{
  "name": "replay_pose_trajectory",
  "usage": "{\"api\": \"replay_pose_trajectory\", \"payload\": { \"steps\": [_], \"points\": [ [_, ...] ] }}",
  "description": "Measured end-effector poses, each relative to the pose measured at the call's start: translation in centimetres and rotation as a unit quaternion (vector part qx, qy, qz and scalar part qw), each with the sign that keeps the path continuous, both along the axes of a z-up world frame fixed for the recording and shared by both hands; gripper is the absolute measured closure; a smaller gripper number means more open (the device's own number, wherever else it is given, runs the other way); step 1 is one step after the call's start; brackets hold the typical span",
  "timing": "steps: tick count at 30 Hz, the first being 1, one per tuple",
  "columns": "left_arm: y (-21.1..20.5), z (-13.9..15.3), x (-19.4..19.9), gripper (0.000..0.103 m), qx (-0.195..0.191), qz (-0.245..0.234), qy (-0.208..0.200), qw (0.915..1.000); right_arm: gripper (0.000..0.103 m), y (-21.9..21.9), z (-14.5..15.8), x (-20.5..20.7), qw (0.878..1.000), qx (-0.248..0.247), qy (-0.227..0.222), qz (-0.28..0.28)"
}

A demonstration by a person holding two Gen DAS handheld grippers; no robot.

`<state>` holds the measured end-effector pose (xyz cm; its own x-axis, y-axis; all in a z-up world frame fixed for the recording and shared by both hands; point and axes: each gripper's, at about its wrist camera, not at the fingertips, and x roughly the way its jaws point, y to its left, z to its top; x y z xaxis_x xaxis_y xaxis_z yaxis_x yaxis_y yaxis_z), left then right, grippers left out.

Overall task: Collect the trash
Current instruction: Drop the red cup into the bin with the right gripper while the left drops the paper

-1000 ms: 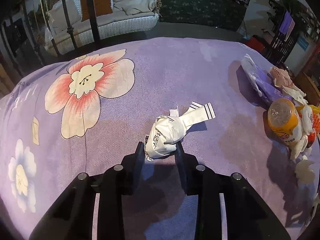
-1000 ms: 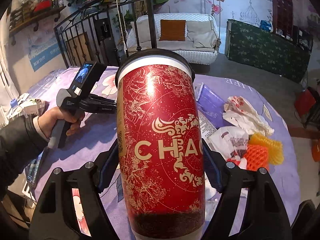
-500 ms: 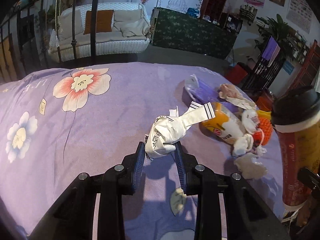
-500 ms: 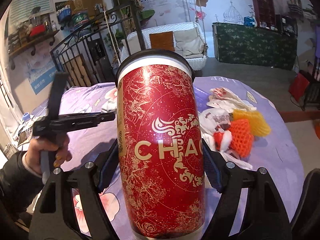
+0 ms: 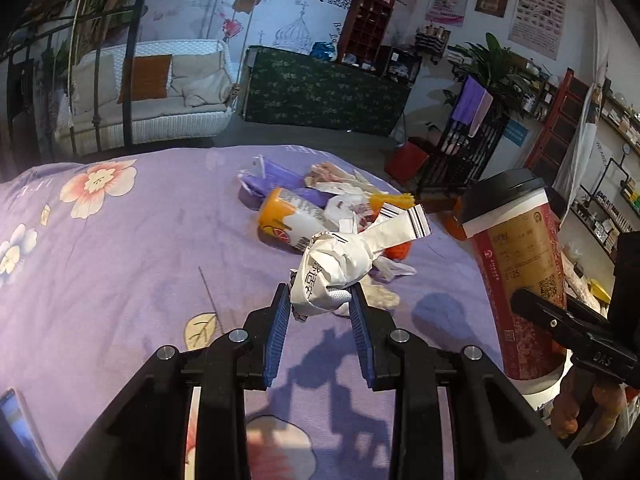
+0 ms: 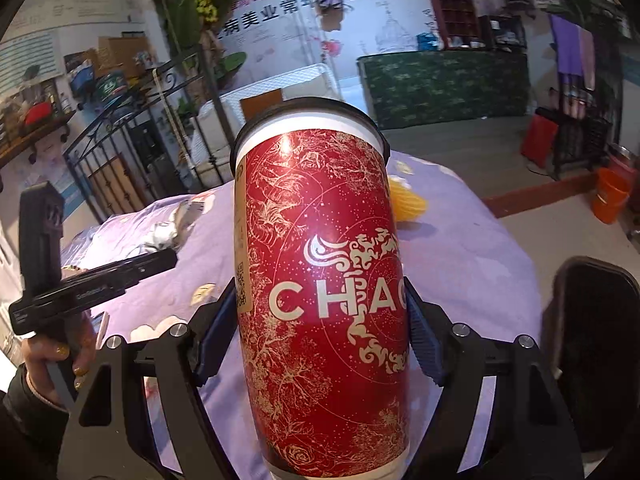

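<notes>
My left gripper (image 5: pixel 320 300) is shut on a crumpled white paper wrapper (image 5: pixel 336 268) and holds it above the purple flowered tablecloth (image 5: pixel 120 248). My right gripper (image 6: pixel 320 320) is shut on a tall red paper cup with a black lid (image 6: pixel 324 280); the cup also shows at the right of the left wrist view (image 5: pixel 516 272). A pile of trash lies on the table beyond the wrapper: an orange bottle on its side (image 5: pixel 288 220), a purple packet (image 5: pixel 272 178), white wrappers (image 5: pixel 344 188) and yellow foam netting (image 5: pixel 392 200).
A black bin or chair back (image 6: pixel 592 344) stands at the right of the table. An orange bucket (image 6: pixel 610 196) sits on the floor beyond. A white wicker sofa (image 5: pixel 152 96), iron railing (image 6: pixel 132 152) and green-covered counter (image 5: pixel 320 92) lie behind the table.
Both grippers have swung to the right with their loads. The left gripper has moved toward the trash pile, and the red cup now stands closer at its right.
</notes>
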<state>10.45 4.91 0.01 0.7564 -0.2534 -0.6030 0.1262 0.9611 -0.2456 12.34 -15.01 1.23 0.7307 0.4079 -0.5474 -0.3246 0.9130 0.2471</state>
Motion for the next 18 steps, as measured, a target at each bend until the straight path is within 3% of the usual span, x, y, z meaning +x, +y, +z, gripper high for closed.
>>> {"api": "replay_pose_trajectory", "payload": {
  "steps": [11, 15, 18],
  "points": [
    [-6.8, -0.4, 1.0, 0.073, -0.01, -0.08, 0.001, 0.9967, 0.028, -10.5, -1.3, -2.9, 0.993, 0.017, 0.009, -0.121],
    [-10.0, -0.5, 1.0, 0.073, -0.016, -0.112, 0.002, 0.9936, 0.028, -15.1, -2.2, -3.1, 0.982, 0.009, 0.016, -0.187],
    [-12.3, -0.7, 0.9, 0.073, -0.018, -0.137, 0.0, 0.9905, 0.028, -19.1, -3.7, -2.5, 0.966, -0.015, 0.032, -0.256]
  ]
}}
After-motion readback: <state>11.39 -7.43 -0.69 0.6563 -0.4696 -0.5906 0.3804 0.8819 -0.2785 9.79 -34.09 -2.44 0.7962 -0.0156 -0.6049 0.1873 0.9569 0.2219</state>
